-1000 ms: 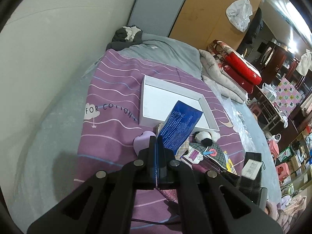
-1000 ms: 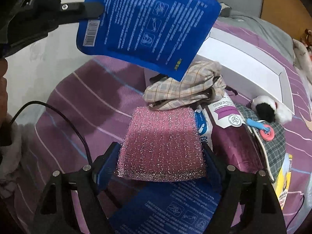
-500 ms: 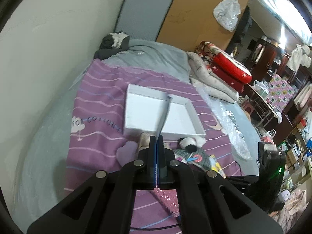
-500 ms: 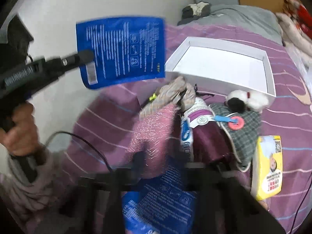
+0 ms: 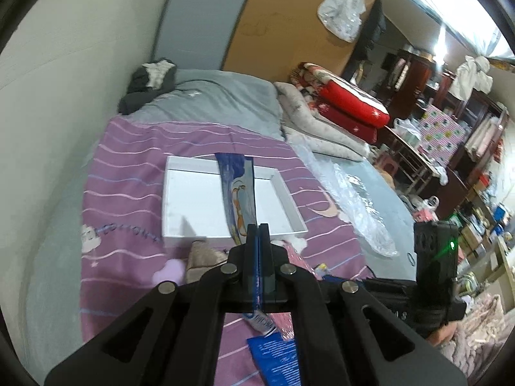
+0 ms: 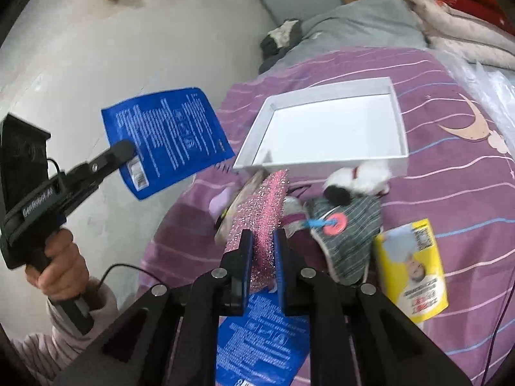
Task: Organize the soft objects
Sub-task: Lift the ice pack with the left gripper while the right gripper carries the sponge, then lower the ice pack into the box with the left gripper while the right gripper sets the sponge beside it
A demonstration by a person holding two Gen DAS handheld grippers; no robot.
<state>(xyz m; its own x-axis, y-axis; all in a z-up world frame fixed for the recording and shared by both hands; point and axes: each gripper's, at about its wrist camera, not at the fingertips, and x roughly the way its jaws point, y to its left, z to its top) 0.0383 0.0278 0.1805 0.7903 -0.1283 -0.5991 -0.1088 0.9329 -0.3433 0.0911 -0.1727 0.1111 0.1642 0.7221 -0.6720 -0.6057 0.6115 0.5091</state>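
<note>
My left gripper (image 5: pixel 258 230) is shut on a blue printed pouch (image 5: pixel 239 193), held edge-on in the air in front of the white box (image 5: pixel 193 199). The right wrist view shows the same pouch (image 6: pixel 167 136) raised at the left beside the wall. My right gripper (image 6: pixel 262 241) is shut on a pink glittery sponge (image 6: pixel 260 222), lifted on edge above a pile: a checked cloth (image 6: pixel 238 199), a panda plush (image 6: pixel 357 178), a grey striped cloth (image 6: pixel 351 228). The white box (image 6: pixel 331 128) lies open beyond the pile.
A second blue pouch (image 6: pixel 260 334) lies under my right gripper, and a yellow packet (image 6: pixel 412 267) at its right. A lilac heart-shaped piece (image 5: pixel 169 271) sits by the box's near corner. Folded quilts (image 5: pixel 338 119) and clear plastic (image 5: pixel 357 206) lie right of the purple sheet.
My right gripper has closed on the pink sponge and lifted it on edge. My left gripper has swung the blue pouch up and left, turning it edge-on.
</note>
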